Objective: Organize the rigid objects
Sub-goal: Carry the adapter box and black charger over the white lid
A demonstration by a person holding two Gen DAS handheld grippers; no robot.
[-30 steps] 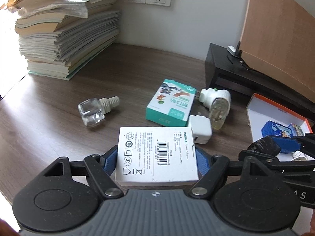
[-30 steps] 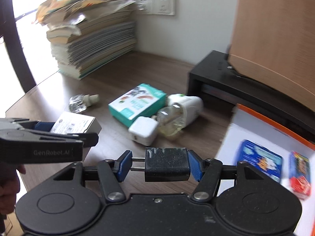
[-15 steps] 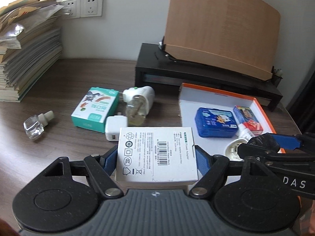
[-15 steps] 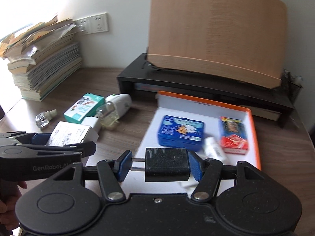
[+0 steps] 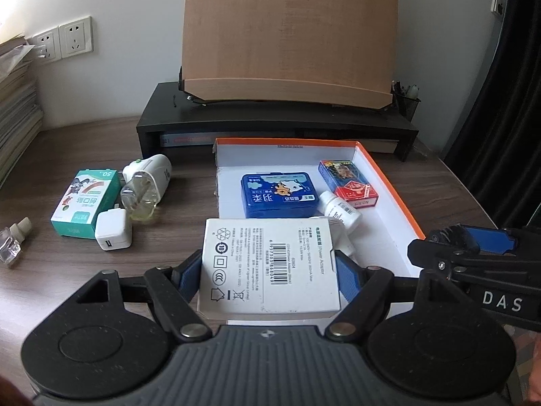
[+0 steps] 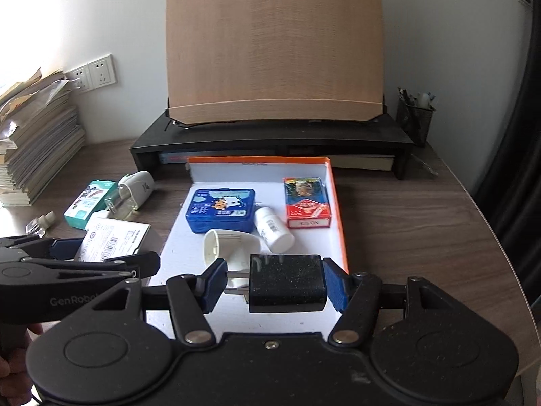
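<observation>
Surface point(image 6: 405, 223): dark wood-grain | back: black riser point(image 6: 270, 142) against the wall | middle: orange-rimmed white tray point(image 6: 339, 223) | left of tray: green box point(image 5: 84, 203), white plug-in device point(image 5: 148, 179), white charger cube point(image 5: 113, 235), touching or nearly so | far left: small clear bottle point(image 5: 12, 242), paper stack point(image 6: 37, 149) | back right: mesh pen cup point(image 6: 416, 118), possibly on the riser's end

The stack of paper booklets point(image 5: 15, 108) is cut off by the left wrist view's left edge. There the held white cardboard box point(image 5: 268, 267) hides most of a white plastic piece point(image 5: 341, 233) in the orange-rimmed white tray point(image 5: 389, 176). The print on the small white bottle point(image 6: 272, 230) is too small to read. The clear glass bottle point(image 5: 10, 243) on the counter point(image 5: 101, 142) is partly cropped.
</observation>
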